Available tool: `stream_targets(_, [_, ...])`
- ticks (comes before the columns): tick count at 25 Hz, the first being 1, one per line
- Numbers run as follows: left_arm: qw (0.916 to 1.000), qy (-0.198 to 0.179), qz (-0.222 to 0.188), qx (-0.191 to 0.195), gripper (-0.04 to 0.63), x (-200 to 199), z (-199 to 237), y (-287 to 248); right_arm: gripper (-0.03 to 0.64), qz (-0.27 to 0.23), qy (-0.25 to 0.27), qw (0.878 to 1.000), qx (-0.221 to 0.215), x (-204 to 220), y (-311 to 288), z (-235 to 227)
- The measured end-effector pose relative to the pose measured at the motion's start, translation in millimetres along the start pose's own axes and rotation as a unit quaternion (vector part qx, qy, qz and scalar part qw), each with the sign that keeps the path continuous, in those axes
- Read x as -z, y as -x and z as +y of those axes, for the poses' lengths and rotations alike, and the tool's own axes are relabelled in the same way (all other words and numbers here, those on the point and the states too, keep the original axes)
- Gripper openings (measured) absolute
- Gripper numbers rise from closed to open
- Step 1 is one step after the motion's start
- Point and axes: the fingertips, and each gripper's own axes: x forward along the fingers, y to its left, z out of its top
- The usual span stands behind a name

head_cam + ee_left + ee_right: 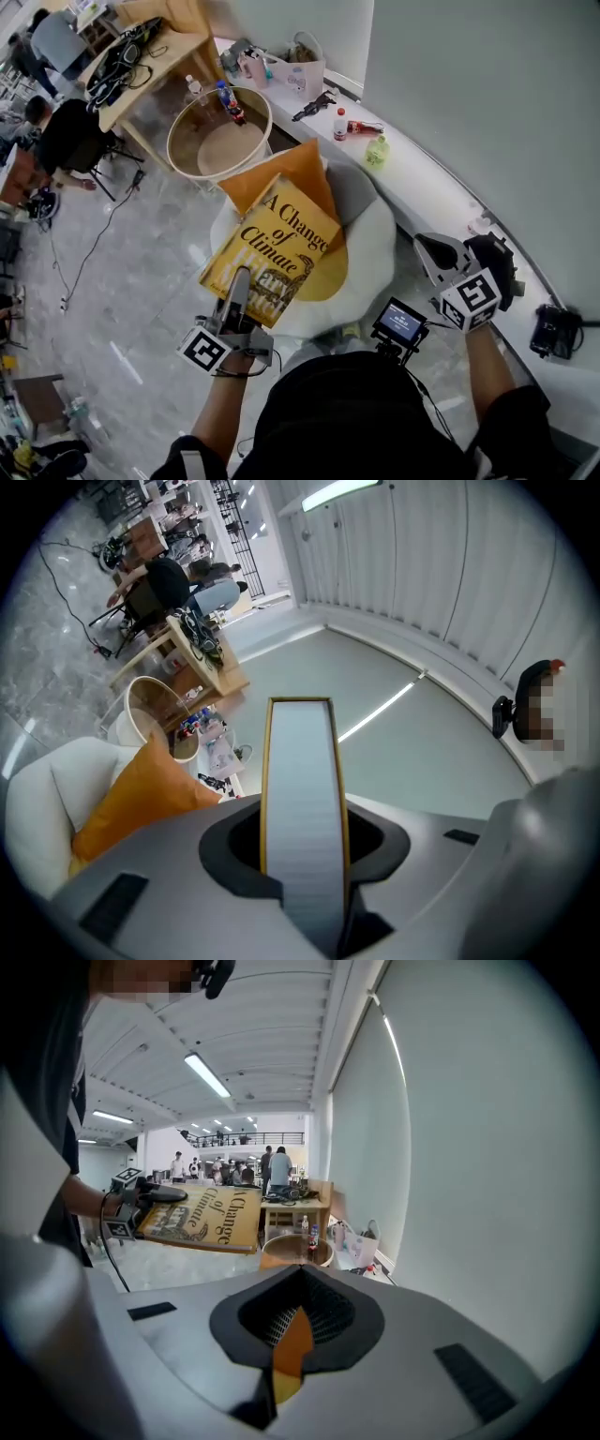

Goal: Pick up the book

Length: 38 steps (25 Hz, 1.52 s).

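Above the white armchair point(380, 239): the book point(281, 246), a yellow hardback titled "A Change of Climate", is in the air with its front cover up and lying roughly flat. The right gripper view shows it clear of everything under it.
Left gripper point(242, 283): its jaws are closed partway on the book's near edge. One jaw lies along the cover. In the left gripper view the pale page block fills the gap, with a gold cover edge against each jaw.
Book's support: the left gripper alone. The rest of the book reaches away from the person with nothing under it.
Right gripper point(439, 253): to the right of the book and well apart from it, near the armchair's right side. Its jaws stand only a narrow slit apart and grip nothing. In the right gripper view a strip of orange shows through the slit.
Marker cubes: one on the left gripper point(204, 350), just before the person's wrist, and one on the right gripper point(473, 298).
Small screen point(400, 323): lit, on a mount between the two forearms.
Orange cushion point(292, 171): on the armchair, its near part hidden behind the book's far end.
Round table point(172, 142): beyond the armchair, with a raised rim and small bottles point(228, 98) standing at its far side.
White ledge point(422, 183): runs along the wall at the right and carries a red-capped bottle point(340, 124) and a small green thing point(377, 152).
Wooden desk point(164, 61): at the upper left, with dark cables piled on it.
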Motion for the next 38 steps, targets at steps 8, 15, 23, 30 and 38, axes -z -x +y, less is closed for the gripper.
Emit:
stream_targets(8, [0.9991, -0.011, -0.033, 0.024, 0.147, -22, -28, 11, 0.011, -0.043, -0.021, 0.998, 0.033, -18, 33, -4])
stream_targets(15, [0.9982, -0.032, -0.039, 0.032, 0.146, -27, -33, 11, 0.011, -0.08, -0.051, 0.994, 0.052, -28, 25, 5])
stream_targets(23, [0.9973, -0.038, -0.045, 0.043, 0.146, -28, -37, 13, 0.011, -0.1, -0.054, 0.992, 0.046, -36, 16, 12])
stream_targets(30, [0.9968, -0.041, -0.058, 0.036, 0.147, -25, -26, 15, 0.011, -0.104, -0.049, 0.992, 0.042, -30, 9, 10])
stream_targets(38, [0.9963, -0.033, -0.07, 0.037, 0.146, -21, -16, 16, 0.011, -0.101, -0.047, 0.993, 0.03, -22, -4, 13])
